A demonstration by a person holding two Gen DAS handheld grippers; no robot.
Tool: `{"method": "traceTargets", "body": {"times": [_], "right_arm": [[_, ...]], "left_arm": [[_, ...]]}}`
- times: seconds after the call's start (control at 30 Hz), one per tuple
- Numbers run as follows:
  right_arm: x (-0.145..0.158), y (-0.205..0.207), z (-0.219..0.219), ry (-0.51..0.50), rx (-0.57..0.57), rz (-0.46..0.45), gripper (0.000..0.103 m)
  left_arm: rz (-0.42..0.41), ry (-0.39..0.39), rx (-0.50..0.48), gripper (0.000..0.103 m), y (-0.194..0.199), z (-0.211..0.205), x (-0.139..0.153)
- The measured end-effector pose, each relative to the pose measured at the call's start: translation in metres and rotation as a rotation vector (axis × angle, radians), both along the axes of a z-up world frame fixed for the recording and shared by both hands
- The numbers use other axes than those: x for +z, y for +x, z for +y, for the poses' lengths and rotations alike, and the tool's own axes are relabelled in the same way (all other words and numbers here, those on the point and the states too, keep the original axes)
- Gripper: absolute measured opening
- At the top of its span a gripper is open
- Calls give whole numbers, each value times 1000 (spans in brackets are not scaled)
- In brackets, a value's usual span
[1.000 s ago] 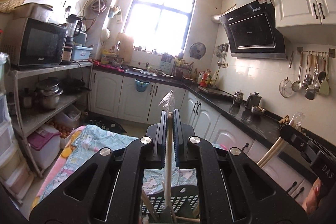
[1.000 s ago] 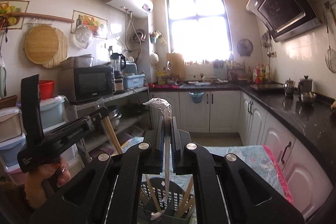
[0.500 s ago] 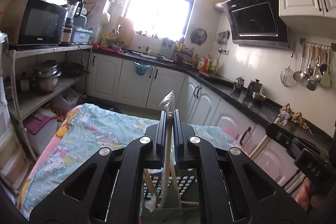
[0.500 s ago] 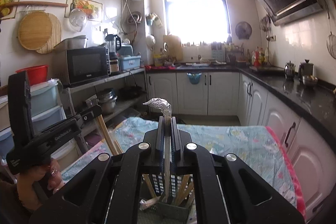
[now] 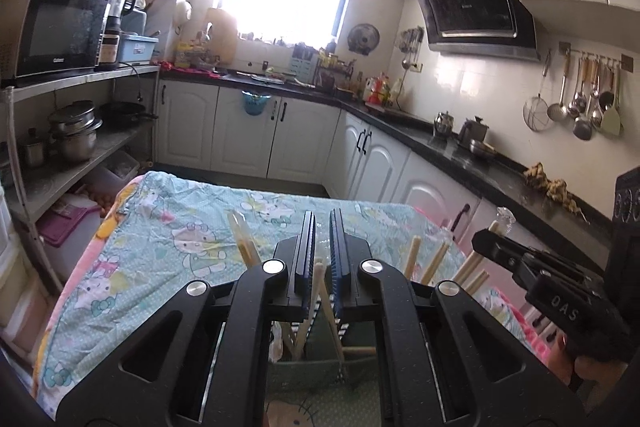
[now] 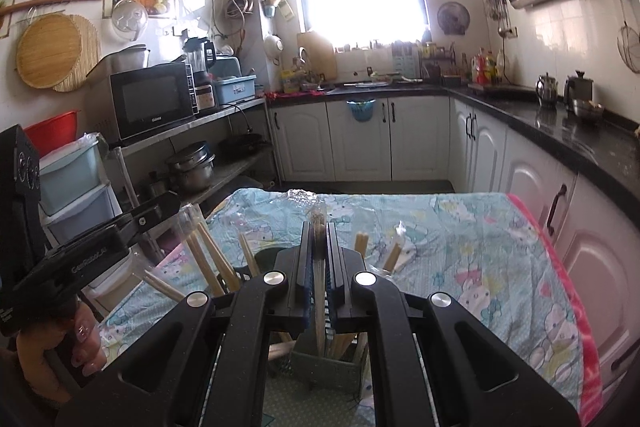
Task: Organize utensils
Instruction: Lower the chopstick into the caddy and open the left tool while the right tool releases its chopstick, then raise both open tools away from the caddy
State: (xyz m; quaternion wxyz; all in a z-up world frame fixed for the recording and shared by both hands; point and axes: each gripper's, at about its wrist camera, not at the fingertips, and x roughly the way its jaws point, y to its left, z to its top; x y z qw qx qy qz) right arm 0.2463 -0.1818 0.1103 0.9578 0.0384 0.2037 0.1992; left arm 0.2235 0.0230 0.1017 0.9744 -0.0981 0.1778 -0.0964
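Behind both grippers, utensil holder [image 6: 320, 363] largely hidden.

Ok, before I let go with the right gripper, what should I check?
1. Right gripper grip on the plastic-wrapped wooden chopsticks: ok, they sit between the jaws.
2. Chopsticks' lower end in the green mesh utensil holder: ok, it runs down into the holder.
3. Holder upright on the cartoon-print cloth: ok.
4. Left gripper free of its load: cannot tell; a bare wooden stick shows in the narrow gap between its jaws.
5. The two grippers apart from each other: ok.
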Motion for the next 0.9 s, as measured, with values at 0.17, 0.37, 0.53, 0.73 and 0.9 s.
{"method": "traceTargets", "body": {"times": [0.17,0.37,0.53,0.73,0.9], "right_arm": [[1,-5,-7,15,-5,3,25],[7,-16,-17,18,-7,-4,38],[14,-29,-26,20,-9,-16,47],[21,-48,-33,22,-5,-31,60],[23,-65,-36,7,-12,-57,71]], "left_arm": [[0,4,3,30,-9,1,2],[-3,-15,15,49,-19,9,12],[-14,-23,28,70,-31,15,26],[5,-6,40,92,-45,17,35],[22,4,49,92,-59,19,32]]}}
